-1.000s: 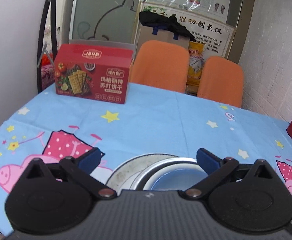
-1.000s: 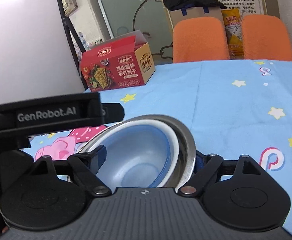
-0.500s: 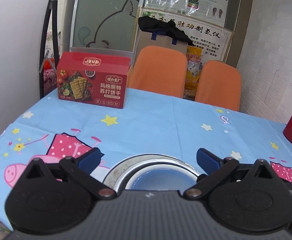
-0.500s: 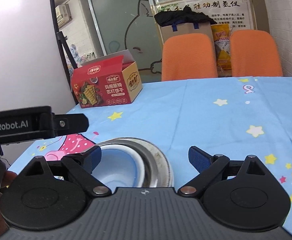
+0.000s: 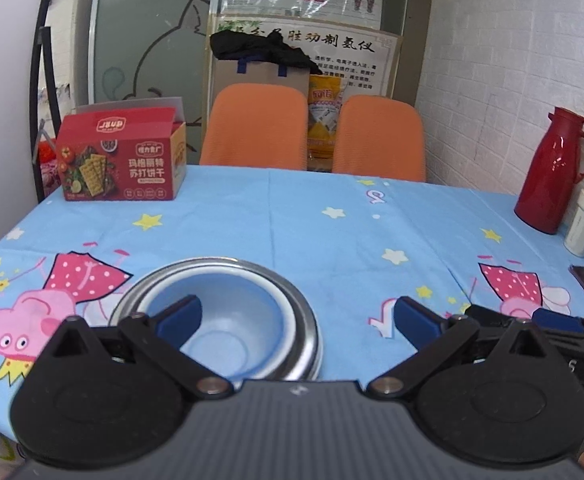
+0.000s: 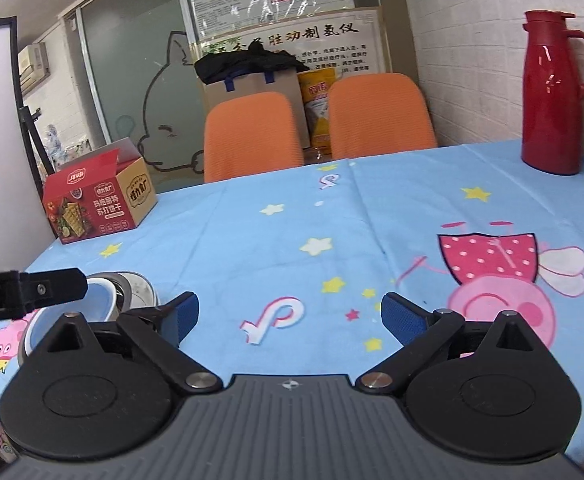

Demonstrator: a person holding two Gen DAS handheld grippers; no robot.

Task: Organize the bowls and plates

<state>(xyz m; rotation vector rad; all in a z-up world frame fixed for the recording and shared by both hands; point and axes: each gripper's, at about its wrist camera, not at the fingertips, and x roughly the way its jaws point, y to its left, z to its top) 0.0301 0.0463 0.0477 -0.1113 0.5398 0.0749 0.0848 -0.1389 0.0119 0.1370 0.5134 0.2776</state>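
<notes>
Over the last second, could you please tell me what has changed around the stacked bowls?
The right gripper has drawn back and swung right: its open jaws, which flanked the blue bowl and the metal bowl, now frame bare tablecloth. The left gripper also pulled back, showing more of the stack. The bowls stayed nested in place, and both grippers stayed open.
</notes>
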